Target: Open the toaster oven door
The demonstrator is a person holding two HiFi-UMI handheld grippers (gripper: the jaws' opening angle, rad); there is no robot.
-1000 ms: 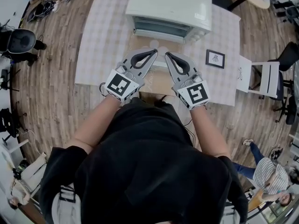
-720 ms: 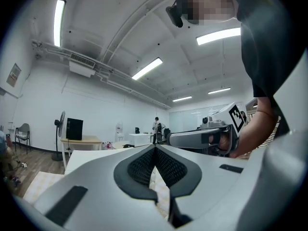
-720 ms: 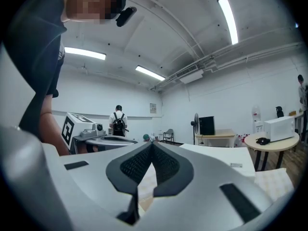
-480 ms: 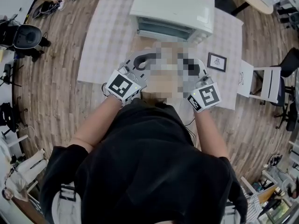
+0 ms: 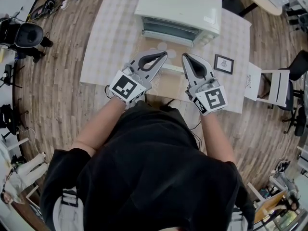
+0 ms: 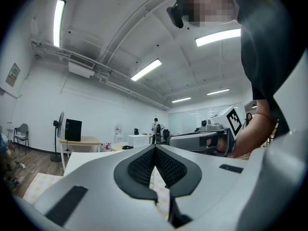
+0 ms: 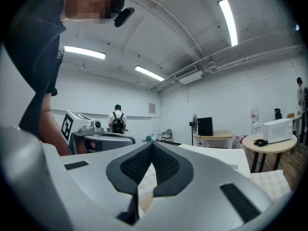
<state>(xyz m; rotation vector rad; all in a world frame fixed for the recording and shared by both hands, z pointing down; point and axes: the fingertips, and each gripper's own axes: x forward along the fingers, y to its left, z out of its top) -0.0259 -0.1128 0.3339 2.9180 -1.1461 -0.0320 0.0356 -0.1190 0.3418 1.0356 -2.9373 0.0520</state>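
On the counter (image 5: pixel 103 44), the toaster oven (image 5: pixel 179 6) stands with its door (image 5: pixel 168 29) closed. Before it, left tongs (image 5: pixel 164 54) and right tongs (image 5: pixel 184 57) are fully closed, holding nothing.

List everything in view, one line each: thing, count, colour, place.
toaster oven: one, pale white, far middle of the table
table: one, pale checked cloth, in front of the person
brown mat: one, on the table under the grippers
picture frame: one, black, on the table right of the oven
office chair: one, black, floor at far left
chair: one, white, right of the table
left gripper: one, grey, shut, empty
right gripper: one, grey, shut, empty
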